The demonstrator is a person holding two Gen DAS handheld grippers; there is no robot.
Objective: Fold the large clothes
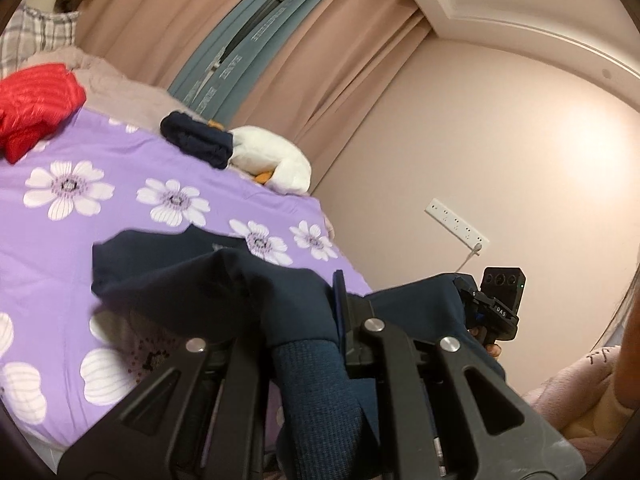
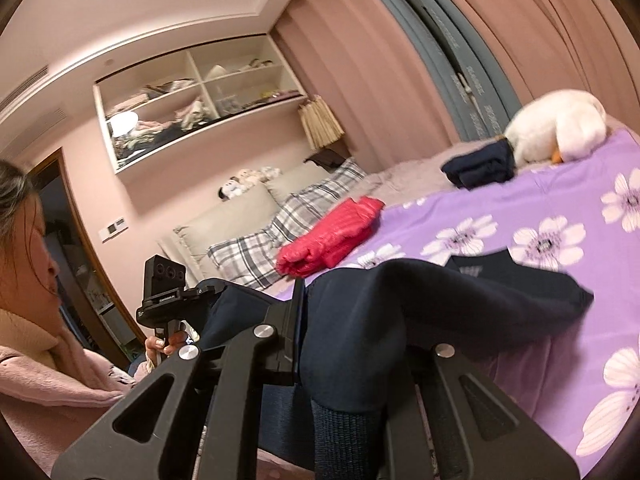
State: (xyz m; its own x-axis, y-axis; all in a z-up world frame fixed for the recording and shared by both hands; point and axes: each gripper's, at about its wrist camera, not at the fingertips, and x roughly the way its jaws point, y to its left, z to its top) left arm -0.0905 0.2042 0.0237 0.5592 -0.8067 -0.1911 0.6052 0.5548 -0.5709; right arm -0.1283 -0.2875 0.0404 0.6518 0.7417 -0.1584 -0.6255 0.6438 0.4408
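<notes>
Cuffs clamped, navy sweater (image 1: pixel 224 292) in left gripper (image 1: pixel 304 344) and right gripper (image 2: pixel 344 352): ribbing may slip, hem dragging askew across bed (image 1: pixel 120 216).

We see the left hand-held gripper (image 1: pixel 304 320) built of matt black plastic with small shiny round metal fasteners; the right hand-held gripper (image 2: pixel 360 312) looks the same. The navy garment (image 1: pixel 208 280) is smooth matt cloth, with a coarser ribbed knit at its cuff (image 1: pixel 316 384). The bed cover (image 1: pixel 120 216) is smooth purple cloth printed with white flowers. The red jacket (image 2: pixel 332 236) is quilted cloth with a slight sheen. The plush goose (image 2: pixel 560 128) is soft, fuzzy white fabric. The curtains (image 2: pixel 360 60) are matt pink cloth, and the pillows (image 2: pixel 256 244) are checked woven cloth.
</notes>
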